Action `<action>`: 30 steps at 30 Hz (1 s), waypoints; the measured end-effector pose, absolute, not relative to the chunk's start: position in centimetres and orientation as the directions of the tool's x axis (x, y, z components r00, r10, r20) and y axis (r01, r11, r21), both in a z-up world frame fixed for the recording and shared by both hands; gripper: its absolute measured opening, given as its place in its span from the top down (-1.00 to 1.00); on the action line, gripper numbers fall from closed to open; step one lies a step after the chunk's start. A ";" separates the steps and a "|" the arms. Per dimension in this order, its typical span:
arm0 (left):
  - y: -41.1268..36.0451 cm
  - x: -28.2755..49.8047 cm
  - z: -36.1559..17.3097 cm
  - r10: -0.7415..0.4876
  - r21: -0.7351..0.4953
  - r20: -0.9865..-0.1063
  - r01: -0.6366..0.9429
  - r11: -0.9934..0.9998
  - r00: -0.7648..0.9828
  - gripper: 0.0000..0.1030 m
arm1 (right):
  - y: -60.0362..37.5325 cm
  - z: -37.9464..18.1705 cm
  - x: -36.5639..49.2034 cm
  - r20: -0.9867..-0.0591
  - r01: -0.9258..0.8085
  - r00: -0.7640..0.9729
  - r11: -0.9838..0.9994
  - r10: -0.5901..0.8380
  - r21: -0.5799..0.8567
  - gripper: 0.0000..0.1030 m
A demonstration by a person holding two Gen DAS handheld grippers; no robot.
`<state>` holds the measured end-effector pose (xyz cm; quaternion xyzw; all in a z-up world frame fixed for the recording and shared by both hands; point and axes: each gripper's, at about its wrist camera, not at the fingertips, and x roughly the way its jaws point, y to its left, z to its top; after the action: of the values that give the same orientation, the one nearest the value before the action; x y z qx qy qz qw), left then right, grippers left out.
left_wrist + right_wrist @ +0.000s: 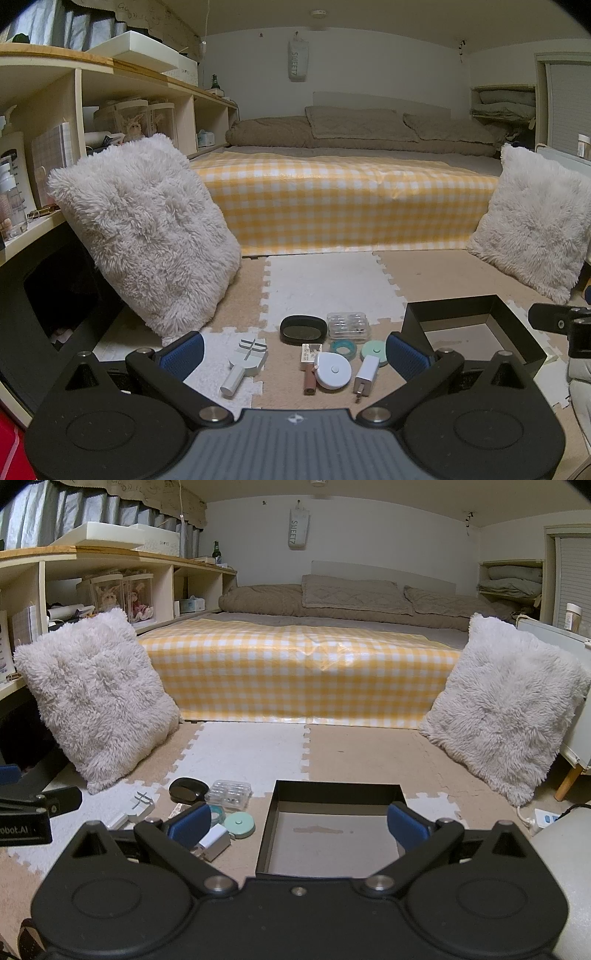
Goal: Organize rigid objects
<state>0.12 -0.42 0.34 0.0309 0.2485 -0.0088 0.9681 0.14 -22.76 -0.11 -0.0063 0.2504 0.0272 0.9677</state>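
Small rigid items lie on the foam floor mat: a white tool with a handle (pixel 244 363), a black oval case (pixel 303 329), a clear plastic box (pixel 348 325), a teal tape ring (pixel 342 349), a mint round disc (pixel 373 352), a white tape measure (pixel 333 370), a brown tube (pixel 309 380) and a white charger plug (pixel 365 374). My left gripper (pixel 295 356) is open just above and before them. An empty black box (pixel 332 827) sits to their right; my right gripper (pixel 297 825) hangs open over its near edge, holding nothing.
Two fluffy white cushions (pixel 147 236) (pixel 506 705) lean at either side. A bed with a yellow checked cover (pixel 343 206) fills the back. Wooden shelves (pixel 110 110) with boxes line the left wall. A white power strip (pixel 545 818) lies at the right.
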 end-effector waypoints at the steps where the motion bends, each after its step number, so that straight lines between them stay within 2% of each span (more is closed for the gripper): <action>1: -0.5 0.1 0.4 -0.002 0.055 -0.481 0.033 0.998 0.877 -1.00 | -22.8 -0.1 0.1 -0.483 -0.058 0.874 0.998 0.052 0.003 -0.99; 8: 0.0 0.6 0.7 -0.008 0.034 -0.474 0.028 0.999 0.881 -1.00 | -23.6 0.6 0.2 -0.451 -0.045 0.891 0.998 0.056 0.034 -1.00; 14: 0.9 2.0 1.0 0.025 0.037 -0.458 -0.009 0.999 0.888 -1.00 | -25.3 1.0 1.8 -0.419 0.050 0.907 0.999 -0.043 0.006 -1.00; 20: 2.6 3.9 1.0 0.064 0.053 -0.430 -0.045 0.998 0.901 -1.00 | -28.3 0.7 5.1 -0.424 0.005 0.906 0.999 0.011 0.038 -1.00; 25: 3.9 6.9 0.7 0.107 0.079 -0.450 -0.079 0.994 0.886 -1.00 | -30.7 -0.3 7.8 -0.400 0.061 0.914 0.997 -0.073 -0.044 -1.00; 27: 4.5 8.3 0.6 0.100 0.076 -0.461 -0.074 0.994 0.882 -1.00 | -31.6 -0.9 8.8 -0.409 0.071 0.908 0.996 -0.088 -0.057 -1.00; 30: 5.3 10.6 0.0 0.117 0.080 -0.495 -0.089 0.993 0.861 -1.00 | -32.9 -2.2 10.7 -0.473 0.085 0.877 0.996 -0.081 -0.014 -1.00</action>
<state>10.63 5.29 -0.03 0.0274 0.2582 0.0533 0.9642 10.67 -32.94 -2.15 0.0037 0.2440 -0.0430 0.9688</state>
